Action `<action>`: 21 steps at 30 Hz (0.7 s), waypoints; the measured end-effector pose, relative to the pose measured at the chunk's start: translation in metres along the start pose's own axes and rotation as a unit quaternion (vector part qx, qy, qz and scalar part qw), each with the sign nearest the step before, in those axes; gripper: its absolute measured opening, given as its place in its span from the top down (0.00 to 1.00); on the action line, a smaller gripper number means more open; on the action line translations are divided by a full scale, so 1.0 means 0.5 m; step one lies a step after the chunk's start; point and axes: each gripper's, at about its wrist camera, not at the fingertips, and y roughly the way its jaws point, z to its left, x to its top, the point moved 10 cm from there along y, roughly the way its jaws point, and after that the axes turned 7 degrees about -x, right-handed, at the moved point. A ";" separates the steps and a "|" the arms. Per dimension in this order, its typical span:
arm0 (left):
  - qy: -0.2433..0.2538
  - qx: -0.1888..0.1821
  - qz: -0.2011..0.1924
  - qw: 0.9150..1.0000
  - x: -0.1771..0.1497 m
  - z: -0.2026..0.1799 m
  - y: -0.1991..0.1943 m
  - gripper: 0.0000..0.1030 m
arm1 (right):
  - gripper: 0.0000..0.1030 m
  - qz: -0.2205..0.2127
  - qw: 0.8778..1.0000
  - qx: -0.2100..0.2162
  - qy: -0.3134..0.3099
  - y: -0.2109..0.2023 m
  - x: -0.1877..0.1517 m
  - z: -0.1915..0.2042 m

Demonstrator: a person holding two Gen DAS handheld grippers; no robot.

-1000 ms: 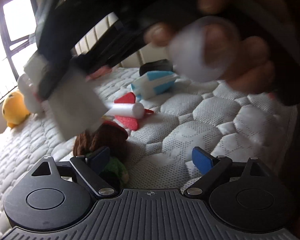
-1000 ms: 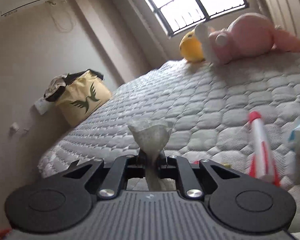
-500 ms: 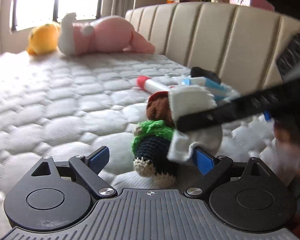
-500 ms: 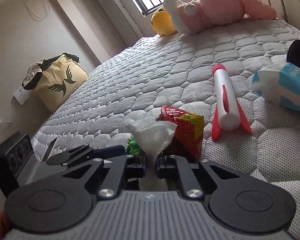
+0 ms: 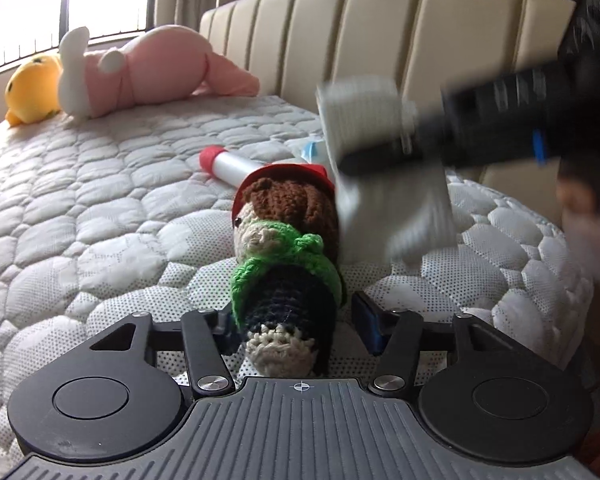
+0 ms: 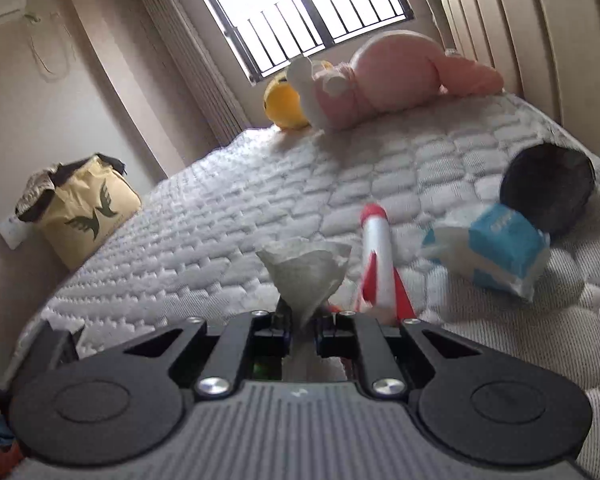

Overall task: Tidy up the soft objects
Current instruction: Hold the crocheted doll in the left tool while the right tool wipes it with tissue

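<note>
Closing our left claw (image 5: 296, 322) around the crocheted doll (image 5: 286, 264) lying on the mattress (image 5: 100, 216), left pad touching, right pad just apart, we kept our right claw (image 6: 300, 326) clamped on a white tissue (image 6: 306, 270).

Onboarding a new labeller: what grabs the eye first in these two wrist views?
The crocheted doll with a red cap and green scarf lies on the quilted mattress, between the left gripper pads, which have just been closing. The right gripper is shut on a crumpled white tissue. A big pink plush and a yellow plush sit under the window.
</note>
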 end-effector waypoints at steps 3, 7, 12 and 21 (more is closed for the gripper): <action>0.001 0.003 0.002 1.000 -0.003 0.003 -0.009 0.44 | 0.88 -0.022 1.000 0.013 -0.016 0.014 0.037 0.032; 0.003 0.007 0.004 1.000 -0.007 0.002 -0.019 0.44 | 0.88 0.004 1.000 -0.011 -0.028 0.076 0.019 0.027; -0.003 0.004 0.006 1.000 -0.014 0.007 -0.025 0.40 | 0.87 0.005 0.999 -0.044 -0.004 0.074 -0.011 -0.032; -0.015 -0.036 0.006 0.999 -0.012 -0.018 -0.011 0.09 | 0.87 0.012 0.996 -0.087 -0.019 0.004 -0.049 -0.089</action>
